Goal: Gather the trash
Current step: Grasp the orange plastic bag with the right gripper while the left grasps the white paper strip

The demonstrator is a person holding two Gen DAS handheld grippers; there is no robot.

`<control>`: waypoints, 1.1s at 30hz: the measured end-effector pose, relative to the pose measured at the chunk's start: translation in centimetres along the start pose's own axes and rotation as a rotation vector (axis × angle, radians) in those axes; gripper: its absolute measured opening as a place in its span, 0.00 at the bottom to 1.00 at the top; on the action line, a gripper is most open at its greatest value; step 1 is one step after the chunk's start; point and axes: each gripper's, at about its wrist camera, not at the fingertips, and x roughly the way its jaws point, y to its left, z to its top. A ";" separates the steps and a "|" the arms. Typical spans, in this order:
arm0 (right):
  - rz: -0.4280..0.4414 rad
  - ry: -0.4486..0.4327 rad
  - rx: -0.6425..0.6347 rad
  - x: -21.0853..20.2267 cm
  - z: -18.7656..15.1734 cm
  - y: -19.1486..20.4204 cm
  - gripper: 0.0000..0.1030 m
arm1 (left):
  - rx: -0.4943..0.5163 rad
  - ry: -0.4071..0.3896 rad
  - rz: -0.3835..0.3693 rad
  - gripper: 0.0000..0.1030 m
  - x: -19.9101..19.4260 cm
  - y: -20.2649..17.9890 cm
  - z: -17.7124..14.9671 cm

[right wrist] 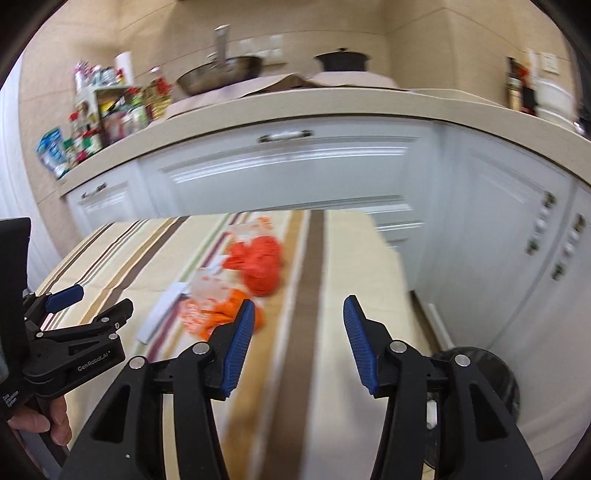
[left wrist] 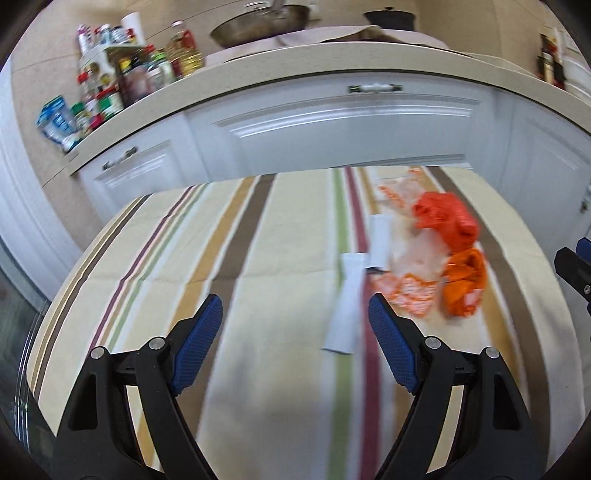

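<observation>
Trash lies on a striped tablecloth [left wrist: 258, 258]: a crumpled red-orange bag [left wrist: 445, 218], an orange wrapper [left wrist: 463, 282], a clear plastic wrapper with orange print [left wrist: 410, 258] and white paper strips [left wrist: 347, 299]. My left gripper [left wrist: 295, 314] is open and empty, hovering above the cloth just short of the paper strips. My right gripper [right wrist: 299, 314] is open and empty, above the cloth to the right of the trash: red-orange bag [right wrist: 260, 267], orange wrapper [right wrist: 221, 314], paper strip [right wrist: 162, 306]. The left gripper shows in the right wrist view [right wrist: 92, 301].
White kitchen cabinets [left wrist: 332, 125] and a beige countertop [left wrist: 295, 62] stand behind the table, with bottles and spice jars [left wrist: 122, 81], a pan [left wrist: 258, 22] and a black pot [left wrist: 389, 16]. A dark round bin [right wrist: 480, 376] sits on the floor right of the table.
</observation>
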 end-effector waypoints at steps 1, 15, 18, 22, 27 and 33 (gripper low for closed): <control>0.006 0.010 -0.012 0.6 0.1 0.7 0.49 | -0.008 0.003 0.011 0.77 0.2 0.7 -0.1; -0.005 0.187 -0.064 7.1 0.3 4.1 0.64 | -0.070 0.057 -0.031 0.77 2.2 3.7 -1.1; 0.027 0.211 -0.045 7.6 0.0 3.8 0.46 | -0.063 0.057 -0.059 0.81 2.3 2.9 -1.0; 0.030 0.196 -0.045 7.0 -0.3 3.7 0.44 | -0.041 0.060 -0.085 0.83 2.7 1.5 -0.8; 0.009 0.161 -0.052 5.2 -0.4 2.6 0.44 | -0.032 0.085 -0.097 0.83 3.8 0.0 -0.4; -0.011 0.149 -0.021 3.9 -0.9 0.5 0.44 | -0.035 0.147 -0.136 0.53 5.3 -1.1 -0.7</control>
